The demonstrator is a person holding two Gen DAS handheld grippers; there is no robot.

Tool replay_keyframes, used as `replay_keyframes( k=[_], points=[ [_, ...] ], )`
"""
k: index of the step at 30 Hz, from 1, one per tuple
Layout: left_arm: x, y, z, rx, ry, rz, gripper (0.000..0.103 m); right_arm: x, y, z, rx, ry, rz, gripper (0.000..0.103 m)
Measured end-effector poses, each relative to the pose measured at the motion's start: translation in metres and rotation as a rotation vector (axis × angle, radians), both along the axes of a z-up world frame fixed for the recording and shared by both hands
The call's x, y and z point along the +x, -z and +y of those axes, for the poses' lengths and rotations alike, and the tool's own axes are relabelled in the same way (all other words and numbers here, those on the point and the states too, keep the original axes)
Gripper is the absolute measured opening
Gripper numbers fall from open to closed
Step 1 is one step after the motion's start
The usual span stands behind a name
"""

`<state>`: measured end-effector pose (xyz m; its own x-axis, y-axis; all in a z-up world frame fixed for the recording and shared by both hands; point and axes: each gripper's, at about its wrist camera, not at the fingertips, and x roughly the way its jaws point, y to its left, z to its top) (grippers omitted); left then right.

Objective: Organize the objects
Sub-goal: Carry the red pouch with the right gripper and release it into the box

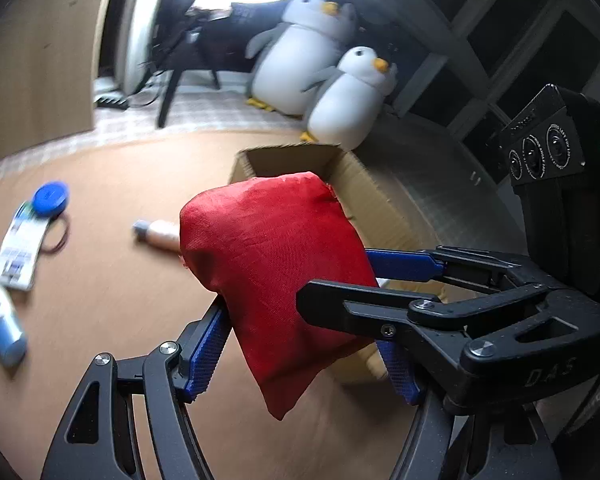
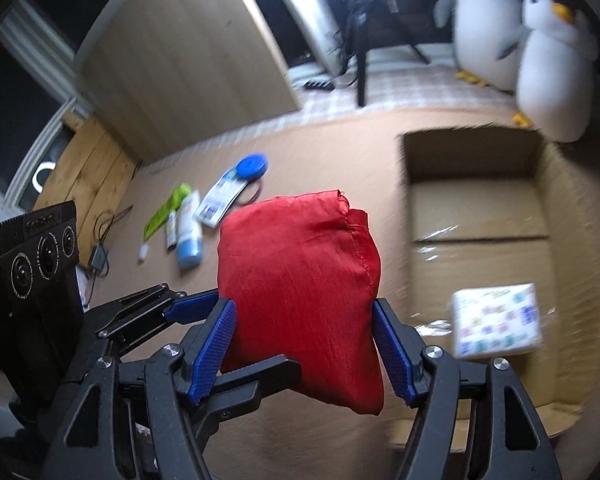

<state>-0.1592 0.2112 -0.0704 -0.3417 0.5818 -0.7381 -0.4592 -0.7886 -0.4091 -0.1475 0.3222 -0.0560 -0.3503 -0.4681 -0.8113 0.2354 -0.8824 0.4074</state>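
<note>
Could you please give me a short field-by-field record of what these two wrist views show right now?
held item: red fabric pouch
left gripper: jaws clamped on pouch
right gripper: jaws clamped on pouch
box: open cardboard box, patterned packet inside
loose on floor: blue disc, blue-capped tube, green packet
background: two plush penguins

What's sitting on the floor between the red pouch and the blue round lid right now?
In the left wrist view, a small bottle lies between the red pouch and blue round lid; otherwise bare floor.
</note>
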Motion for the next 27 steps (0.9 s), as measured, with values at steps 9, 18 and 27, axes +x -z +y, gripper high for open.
replay_keyframes(
  k=[9,18,27],
  points=[
    [-0.032,0.004,0.066,0.003,0.072,-0.007,0.073,-0.017,-0.006,0.058,0.008,0.110,0.030,0.066],
    [-0.051,0.021,0.099,-0.021,0.096,-0.022,0.072,-0.033,0.009,0.093,0.032,0.158,0.011,0.065],
    [-0.064,0.026,0.104,-0.079,0.068,-0.009,0.074,-0.042,0.006,0.102,0.050,0.177,0.026,0.066]
  ],
)
